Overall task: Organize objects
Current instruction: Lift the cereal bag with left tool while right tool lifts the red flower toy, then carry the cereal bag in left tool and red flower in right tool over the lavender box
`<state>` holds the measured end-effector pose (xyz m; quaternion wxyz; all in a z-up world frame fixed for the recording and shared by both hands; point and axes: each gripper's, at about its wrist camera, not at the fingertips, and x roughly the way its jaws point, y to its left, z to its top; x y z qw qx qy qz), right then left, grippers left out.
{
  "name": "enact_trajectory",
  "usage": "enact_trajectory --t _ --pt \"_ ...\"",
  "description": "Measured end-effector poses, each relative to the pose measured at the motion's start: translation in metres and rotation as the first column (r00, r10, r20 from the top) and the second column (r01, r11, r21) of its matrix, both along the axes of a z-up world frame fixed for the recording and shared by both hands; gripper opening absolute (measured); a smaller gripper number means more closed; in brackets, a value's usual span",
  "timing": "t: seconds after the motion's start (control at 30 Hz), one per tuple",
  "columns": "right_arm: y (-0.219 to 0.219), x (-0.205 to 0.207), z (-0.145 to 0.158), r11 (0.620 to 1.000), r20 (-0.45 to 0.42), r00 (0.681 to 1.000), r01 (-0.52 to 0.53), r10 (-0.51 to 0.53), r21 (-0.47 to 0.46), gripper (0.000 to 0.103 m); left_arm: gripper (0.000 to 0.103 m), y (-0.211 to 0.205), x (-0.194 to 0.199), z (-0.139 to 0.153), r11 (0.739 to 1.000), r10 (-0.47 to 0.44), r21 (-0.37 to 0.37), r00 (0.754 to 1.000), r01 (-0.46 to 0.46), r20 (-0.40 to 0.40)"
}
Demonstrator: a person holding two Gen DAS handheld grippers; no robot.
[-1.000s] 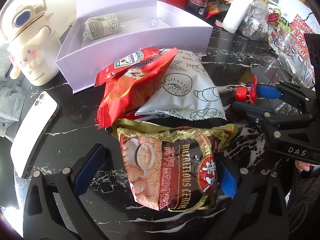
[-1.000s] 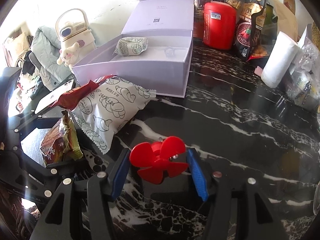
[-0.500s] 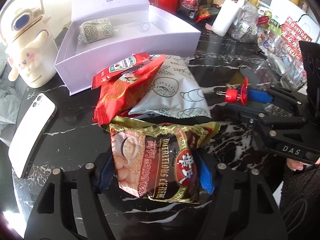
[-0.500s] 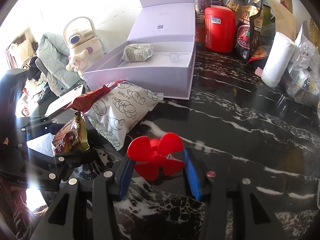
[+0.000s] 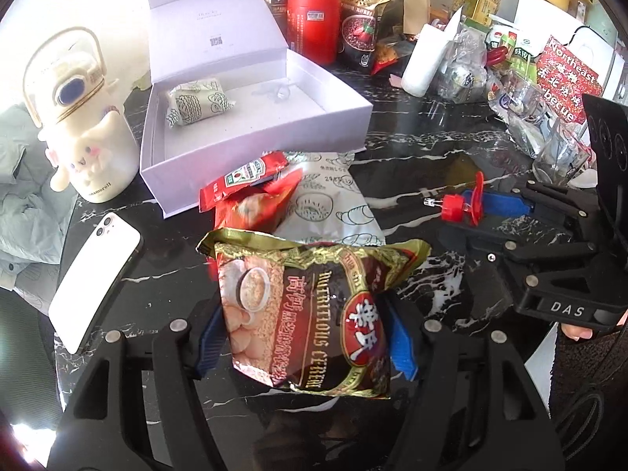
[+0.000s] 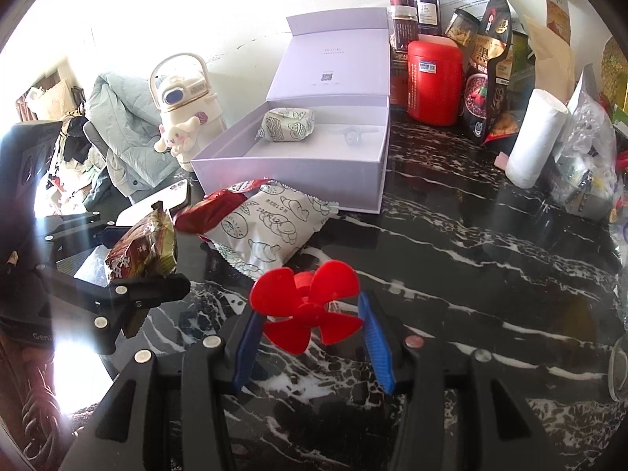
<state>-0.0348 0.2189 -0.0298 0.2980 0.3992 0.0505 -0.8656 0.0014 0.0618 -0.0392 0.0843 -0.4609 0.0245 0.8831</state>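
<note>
My left gripper [image 5: 306, 347] is shut on a brown and gold cereal packet [image 5: 310, 310], held a little above the black marble table [image 5: 412, 157]. My right gripper [image 6: 314, 333] is shut on a small red propeller fan [image 6: 308, 306], also raised off the table; the fan [image 5: 461, 206] shows at the right of the left wrist view. A red snack packet [image 5: 251, 208], a ketchup sachet [image 5: 243, 176] and a white pastry packet [image 5: 333, 208] lie piled in front of an open white box [image 5: 251, 133]. One small pastry packet [image 5: 198, 100] lies inside the box.
A white phone [image 5: 96, 282] lies at the left, by a cream cartoon kettle [image 5: 74, 117]. A red canister [image 5: 314, 19], snack bags, a white roll [image 5: 426, 59] and clear plastic bags crowd the table's far and right side. Clothing is heaped at far left.
My left gripper closed on the cereal packet and lifted it off the table. My right gripper tightened on the red fan and rose with it. Both views now look from higher up.
</note>
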Motion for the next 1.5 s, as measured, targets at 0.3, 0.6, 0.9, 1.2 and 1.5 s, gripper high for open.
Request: enact_trajectory --t 0.3,0.6,0.9,1.2,1.5 --pt "-0.001 0.011 0.021 1.0 -0.043 0.999 -0.019 0.019 0.003 0.049 0.067 0.002 0.006 0.026 1.0 -0.005 0.019 0.999 0.006 -0.052" --pt "-0.008 0.013 0.036 0.999 -0.07 0.997 -0.038 0.038 0.012 0.049 0.067 -0.001 0.0 0.038 1.0 -0.003 0.031 0.998 0.005 -0.069" --pt "-0.016 0.007 0.049 0.997 -0.092 0.993 -0.067 0.069 0.023 0.049 0.067 -0.009 -0.012 0.045 0.999 0.014 0.05 0.997 -0.01 -0.081" --pt "-0.026 -0.015 0.056 0.996 -0.091 0.992 -0.089 0.091 0.025 0.049 0.067 -0.016 -0.034 0.053 0.999 0.025 0.043 0.996 -0.021 -0.089" --pt "-0.039 -0.043 0.058 0.994 -0.087 0.99 -0.106 0.108 0.034 0.049 0.067 -0.025 -0.065 0.055 0.999 0.031 0.029 0.996 -0.028 -0.084"
